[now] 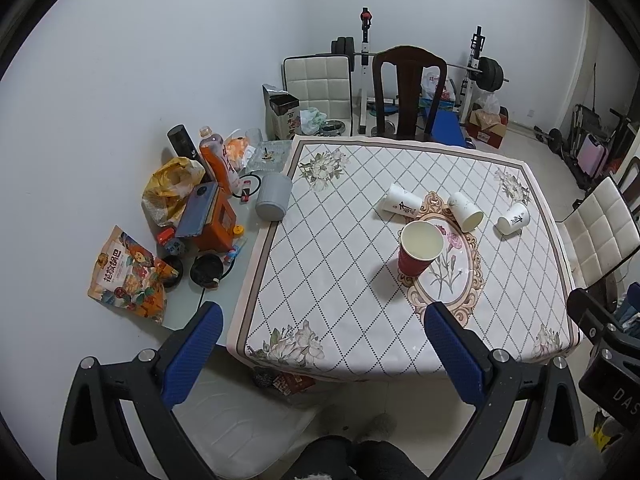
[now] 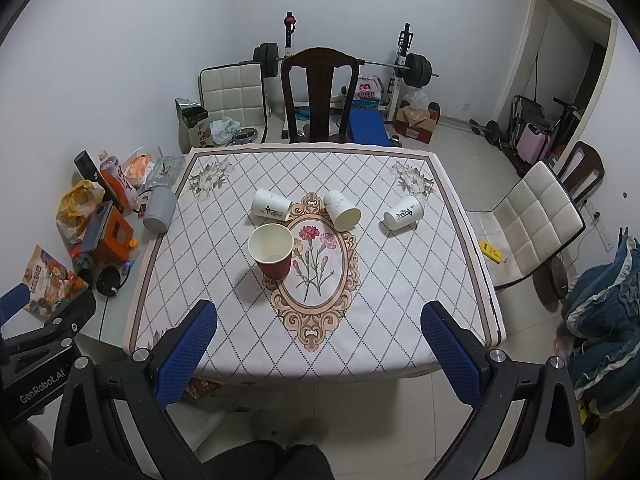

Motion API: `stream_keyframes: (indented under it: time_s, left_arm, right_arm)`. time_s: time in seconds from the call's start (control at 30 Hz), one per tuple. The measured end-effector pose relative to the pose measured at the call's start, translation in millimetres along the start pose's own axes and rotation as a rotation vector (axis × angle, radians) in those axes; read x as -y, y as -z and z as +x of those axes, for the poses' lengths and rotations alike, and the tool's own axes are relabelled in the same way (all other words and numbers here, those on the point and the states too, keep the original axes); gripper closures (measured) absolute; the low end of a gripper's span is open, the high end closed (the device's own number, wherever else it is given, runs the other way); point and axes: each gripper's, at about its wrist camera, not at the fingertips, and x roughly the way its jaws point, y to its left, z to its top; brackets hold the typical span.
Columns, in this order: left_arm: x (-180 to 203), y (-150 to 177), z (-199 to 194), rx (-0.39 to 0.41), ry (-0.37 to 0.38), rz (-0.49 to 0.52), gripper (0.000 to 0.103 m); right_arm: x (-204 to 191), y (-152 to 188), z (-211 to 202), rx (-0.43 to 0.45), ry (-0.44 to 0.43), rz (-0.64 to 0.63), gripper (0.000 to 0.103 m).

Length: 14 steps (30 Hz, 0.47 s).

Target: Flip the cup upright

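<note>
A table with a diamond-pattern cloth [image 2: 240, 340] fills the view. Nearest, the left gripper [image 1: 324, 334] and right gripper [image 2: 318, 332] hang wide open, holding nothing; the left one reads "GenRobot.AI". A red cup [image 2: 274, 250] stands upright near centre, and beyond it, from 11 to 1 o'clock, three white cups [image 2: 270, 206] [image 2: 342, 210] [image 2: 402, 214] lie tipped over.

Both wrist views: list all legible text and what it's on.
"GenRobot.AI": on the left gripper body, right wrist view.
"DAS", cut off at the frame edge: on the right gripper body, left wrist view.
"SUPER": on the plastic bag by the weight rack.
Black calligraphy on two tipped white cups: not legible.
Snack bag, orange bottle, dark box: print too blurred.
</note>
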Motion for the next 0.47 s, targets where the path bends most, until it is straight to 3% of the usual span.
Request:
stream_keyframes:
  time_s: [0.47]
  left_arm:
    - [-2.7, 4.0, 1.9, -0.012, -0.004, -0.008, 0.0]
  right_arm:
    - [-3.0, 6.5, 4.4, -0.02, -0.017, -0.011, 0.0]
